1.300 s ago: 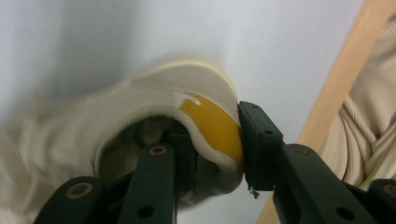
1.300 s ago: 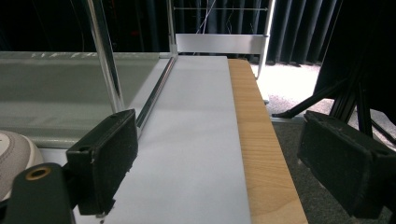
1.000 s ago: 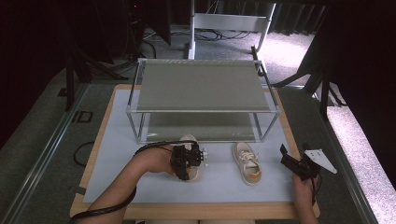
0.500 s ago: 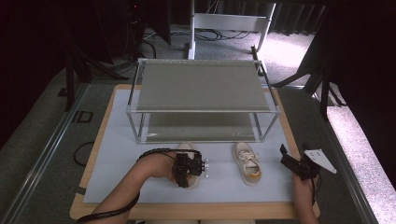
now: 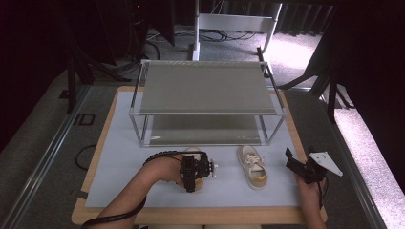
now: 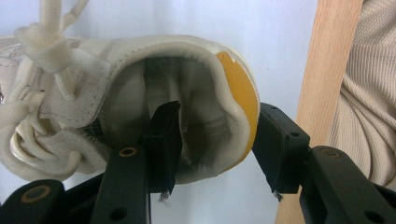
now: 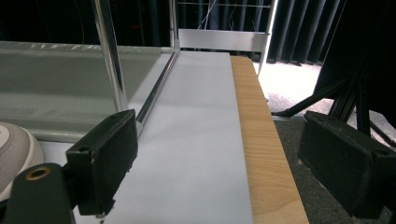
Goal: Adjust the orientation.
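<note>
Straddling the heel of the left shoe (image 6: 140,102), left gripper (image 5: 195,172) with jaws just eased apart: one jaw inside the collar, the other outside the orange heel patch, pads no longer pressing, shoe between them. Lying on the white mat (image 5: 119,157) near the table's (image 5: 86,210) front edge, left of centre, toe toward the rack (image 5: 205,88), laces bunched at the far end. Resting parallel just to the right, well apart from both grippers, the second shoe (image 5: 251,166), also with an orange heel and toe toward the rack. Hanging spread wide over the mat's front right corner, right gripper (image 5: 300,168), nothing between its jaws, grey plate on top. Filling the middle and back of the table, the two-tier rack, metal posts and grey shelves, front rail just beyond both toes. Standing close ahead in the right gripper view, the rack's front right post (image 7: 109,51), with a bare strip of mat and the wooden right edge alongside. Trailing off the front left corner, a black cable (image 5: 107,217) under the left forearm. Showing past the wooden front edge in the left gripper view, a ribbed beige sleeve (image 6: 369,93).
</note>
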Tool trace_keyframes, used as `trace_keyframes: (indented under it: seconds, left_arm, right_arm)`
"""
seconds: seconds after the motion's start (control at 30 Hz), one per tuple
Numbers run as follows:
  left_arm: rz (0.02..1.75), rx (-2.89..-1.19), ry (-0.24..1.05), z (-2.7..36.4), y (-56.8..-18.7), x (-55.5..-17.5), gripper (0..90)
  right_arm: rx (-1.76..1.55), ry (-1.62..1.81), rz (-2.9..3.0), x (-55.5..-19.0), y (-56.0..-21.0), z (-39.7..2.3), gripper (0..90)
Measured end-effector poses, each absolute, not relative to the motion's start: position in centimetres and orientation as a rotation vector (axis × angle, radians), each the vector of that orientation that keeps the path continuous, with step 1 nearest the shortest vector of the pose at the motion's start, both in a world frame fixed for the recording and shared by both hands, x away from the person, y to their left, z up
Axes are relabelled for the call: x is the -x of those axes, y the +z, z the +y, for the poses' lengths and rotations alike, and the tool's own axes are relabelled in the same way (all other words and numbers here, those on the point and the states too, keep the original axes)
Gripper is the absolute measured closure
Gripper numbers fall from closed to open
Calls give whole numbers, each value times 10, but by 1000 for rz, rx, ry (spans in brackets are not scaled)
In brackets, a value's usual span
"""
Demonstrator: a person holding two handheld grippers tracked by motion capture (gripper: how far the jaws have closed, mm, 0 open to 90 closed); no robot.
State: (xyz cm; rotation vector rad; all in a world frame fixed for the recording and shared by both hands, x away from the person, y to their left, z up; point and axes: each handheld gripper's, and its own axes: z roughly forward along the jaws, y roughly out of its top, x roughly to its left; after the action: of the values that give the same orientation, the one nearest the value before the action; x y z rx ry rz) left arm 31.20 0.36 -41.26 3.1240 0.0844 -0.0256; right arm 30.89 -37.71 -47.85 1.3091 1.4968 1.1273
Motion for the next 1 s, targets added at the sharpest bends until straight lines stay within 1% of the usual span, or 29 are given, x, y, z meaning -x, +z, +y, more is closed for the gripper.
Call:
trace_keyframes:
  seconds: [0.2,0.43,0.73,1.0]
  left_arm:
    - [93,-3120,-34,5,-413,-312,501]
    - [89,-3132,-44,3,-413,-312,479]
    - [98,-3127,-49,3,-412,-313,481]
    - [102,-3126,-44,2,-411,-314,480]
  right_arm:
    - [-1337,1160,1624,-314,-477,-381,118]
    - [-1185,1161,1970,-314,-473,-384,117]
    - [-1016,991,2358,-315,-457,-375,135]
    - [-883,805,2565,-318,-441,-366,144]
